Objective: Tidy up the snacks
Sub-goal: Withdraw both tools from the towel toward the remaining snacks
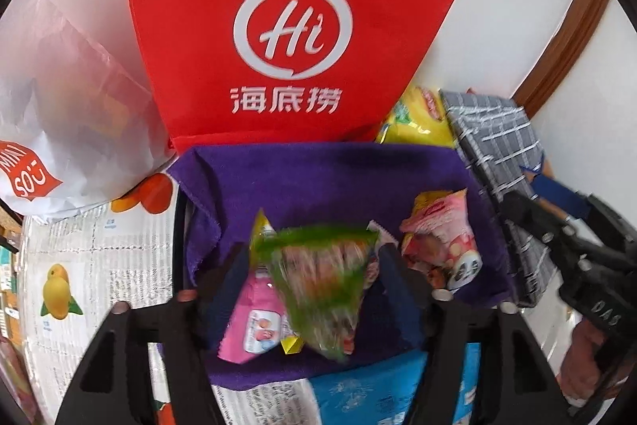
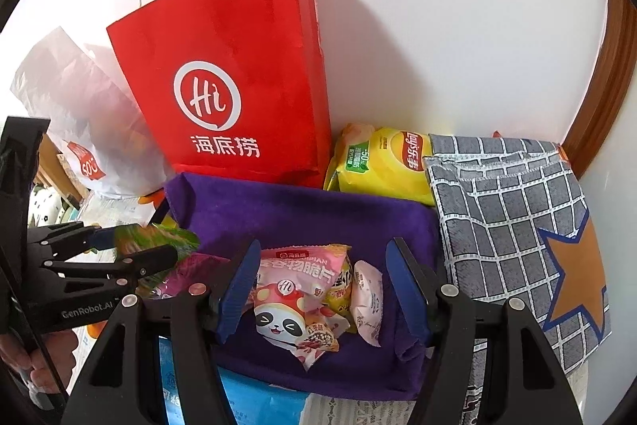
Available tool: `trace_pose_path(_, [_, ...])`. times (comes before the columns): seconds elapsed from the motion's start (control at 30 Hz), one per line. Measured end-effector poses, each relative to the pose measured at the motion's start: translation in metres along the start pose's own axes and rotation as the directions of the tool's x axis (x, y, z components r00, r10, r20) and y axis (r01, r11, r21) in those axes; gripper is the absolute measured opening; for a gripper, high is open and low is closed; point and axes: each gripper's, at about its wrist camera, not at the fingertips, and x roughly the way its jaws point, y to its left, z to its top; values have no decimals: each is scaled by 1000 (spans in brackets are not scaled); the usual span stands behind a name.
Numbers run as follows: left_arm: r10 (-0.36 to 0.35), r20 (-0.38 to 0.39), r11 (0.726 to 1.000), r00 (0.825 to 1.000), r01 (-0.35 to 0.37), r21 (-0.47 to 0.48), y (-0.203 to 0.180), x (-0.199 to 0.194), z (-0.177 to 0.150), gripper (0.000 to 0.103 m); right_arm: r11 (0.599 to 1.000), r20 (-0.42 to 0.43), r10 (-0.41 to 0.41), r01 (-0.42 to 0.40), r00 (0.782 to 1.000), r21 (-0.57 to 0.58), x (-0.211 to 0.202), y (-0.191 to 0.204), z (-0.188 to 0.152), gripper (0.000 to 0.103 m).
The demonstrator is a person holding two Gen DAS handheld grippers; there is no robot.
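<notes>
Left wrist view: green packet above the purple bin

Left gripper (image 1: 314, 261) fingers pinch a blurred green snack packet (image 1: 318, 277) over the purple cloth-lined bin (image 1: 318, 170). Right gripper (image 2: 322, 285) fingers are spread wide above the panda snack pack (image 2: 294, 301) lying in that bin, a red paper bag (image 2: 231, 74) standing behind.

Green-topped snack packet (image 1: 318, 281), motion-blurred, hanging tip-down above the left half of the purple cloth-lined bin (image 1: 318, 170). Beneath it on the bin floor, toward the front-left corner: flat pink packet (image 1: 254, 321) and small yellow packet (image 1: 292, 344). On the right half: pink panda-print crisp pack (image 2: 296, 299) lying face up, touching a white-pink wrapped sweet (image 2: 368, 299) just beside it, a yellowish packet (image 2: 338, 289) tucked between.
</notes>
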Motion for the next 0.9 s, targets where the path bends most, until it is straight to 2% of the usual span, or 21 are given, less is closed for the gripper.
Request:
trace_pose_path(0.13, [13, 32, 1000, 999, -14, 22, -5, -11, 0, 72, 1000, 2, 1, -1, 1000, -7, -2, 3, 1, 65])
trace_pose_path(0.5, [-6, 55, 999, 998, 4, 44, -11, -30, 1, 72, 999, 45, -39, 41, 998, -33, -20, 15, -3, 65])
trace_pose_path(0.77, [24, 109, 996, 994, -34, 84, -18, -56, -2, 72, 994, 36, -100, 101, 994, -46, -38, 27, -38, 65])
trace_pose_path(0.9, [6, 122, 994, 992, -19, 105, -24, -67, -4, 72, 993, 8, -112, 113, 994, -29, -49, 31, -61, 65])
